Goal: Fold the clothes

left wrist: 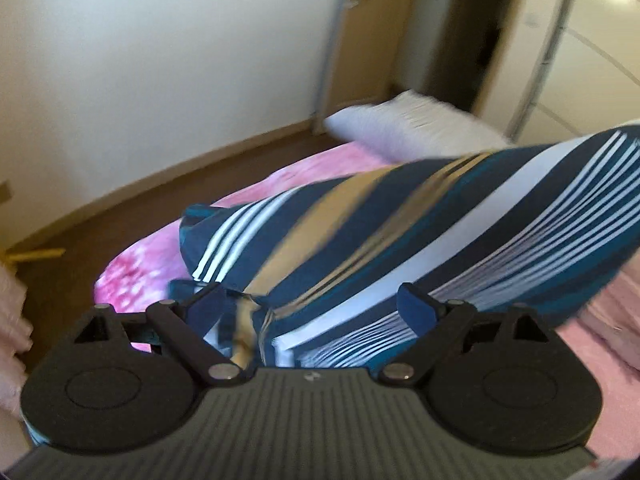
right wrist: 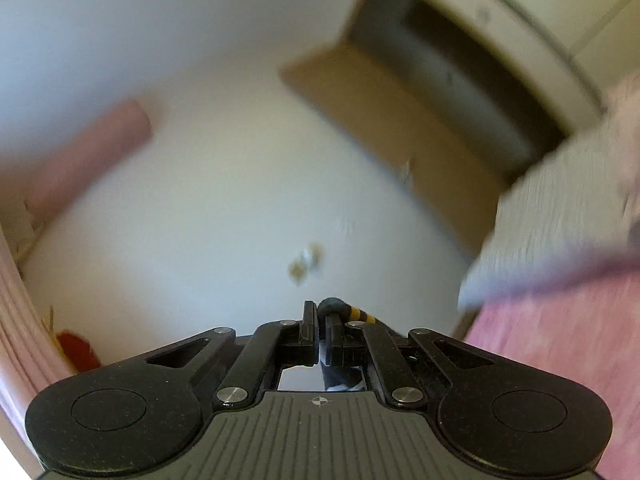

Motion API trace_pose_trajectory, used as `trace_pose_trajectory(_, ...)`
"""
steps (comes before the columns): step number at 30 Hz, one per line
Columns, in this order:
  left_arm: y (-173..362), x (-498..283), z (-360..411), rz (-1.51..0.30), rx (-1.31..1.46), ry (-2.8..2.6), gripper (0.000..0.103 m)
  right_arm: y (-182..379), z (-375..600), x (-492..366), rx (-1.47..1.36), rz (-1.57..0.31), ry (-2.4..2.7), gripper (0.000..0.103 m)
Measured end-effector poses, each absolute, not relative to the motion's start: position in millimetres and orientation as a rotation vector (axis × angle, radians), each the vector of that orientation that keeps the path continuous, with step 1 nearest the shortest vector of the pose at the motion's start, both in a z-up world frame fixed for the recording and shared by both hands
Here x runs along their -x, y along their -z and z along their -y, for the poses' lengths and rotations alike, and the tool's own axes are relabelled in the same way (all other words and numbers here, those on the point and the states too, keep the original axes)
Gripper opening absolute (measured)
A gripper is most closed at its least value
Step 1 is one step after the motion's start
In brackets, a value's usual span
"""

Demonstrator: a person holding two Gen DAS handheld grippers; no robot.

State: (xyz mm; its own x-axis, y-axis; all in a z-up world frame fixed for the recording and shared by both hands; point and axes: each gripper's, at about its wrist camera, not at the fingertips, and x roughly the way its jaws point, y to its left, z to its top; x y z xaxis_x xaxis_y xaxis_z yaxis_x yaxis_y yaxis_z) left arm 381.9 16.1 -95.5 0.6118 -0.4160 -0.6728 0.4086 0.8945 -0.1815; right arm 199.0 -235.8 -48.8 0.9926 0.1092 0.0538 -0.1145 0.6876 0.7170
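The right hand-held gripper (right wrist: pixel 319 326) has its jaws pressed together on a small bunch of dark fabric with yellow bands, the striped garment (left wrist: pixel 400 232), which pokes out just past the fingertips and hangs away below. So little cloth shows beyond the pads that the grip looks thin; a sharp pull could strip the edge out and drop that side onto the bed (left wrist: pixel 132 272).

The left hand-held gripper (left wrist: pixel 312 304) has its jaws standing wide apart. The garment's crumpled end lies between and under the fingers, against the near left finger (left wrist: pixel 208 304), but the picture is blurred and I cannot say that either pad presses on it, so this side probably has no hold. If so, the garment hangs from one pinch alone: it would swing, twist and bunch rather than spread flat, and any fold laid from there would come out crooked.

Beyond the left hand-held gripper the cloth rises in a taut slope toward the upper right, above the pink bed. Farther out lies a pale pillow (left wrist: pixel 404 128), close enough that a dragged hem could catch on it. Past the right hand-held gripper there is only wall and a doorway.
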Motion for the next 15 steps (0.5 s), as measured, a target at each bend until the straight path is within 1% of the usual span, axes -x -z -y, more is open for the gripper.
trace_pose_trajectory(4, 59.5, -327.6, 18.1, -0.710, 0.008, 0.603, 0.091, -14.8, 268.4, -114.2, -0.737, 0.176, -0.072, 0.000)
trace_pose_trajectory(8, 32.9, -269.4, 55.2, -0.681, 0.020, 0.749, 0.091, -87.5, 284.4, -20.9, -0.623, 0.346, -0.034, 0.000)
trace_pose_trajectory(10, 24.0, -239.8, 75.1, -0.667, 0.016, 0.827, 0.091, -116.6, 286.1, 21.1, -0.547, 0.382, -0.016, 0.000)
trace_pose_trajectory(12, 19.8, -211.4, 96.7, -0.660, 0.011, 0.888, 0.091, -134.7, 286.5, 60.8, -0.496, 0.385, 0.049, 0.000)
trace_pose_trajectory(13, 20.5, -197.7, 106.0, -0.668, 0.006, 0.912, 0.091, -137.5, 289.1, 74.8, -0.478, 0.347, 0.076, 0.000)
trace_pose_trajectory(14, 21.1, -184.0, 118.0, -0.684, -0.008, 0.937, 0.091, -138.3, 289.2, 84.0, -0.466, 0.270, 0.115, 0.001)
trace_pose_trajectory(15, 22.9, -169.5, 129.3, -0.701, -0.034, 0.961, 0.091, -135.7, 294.7, 90.0, -0.468, 0.169, 0.164, 0.005)
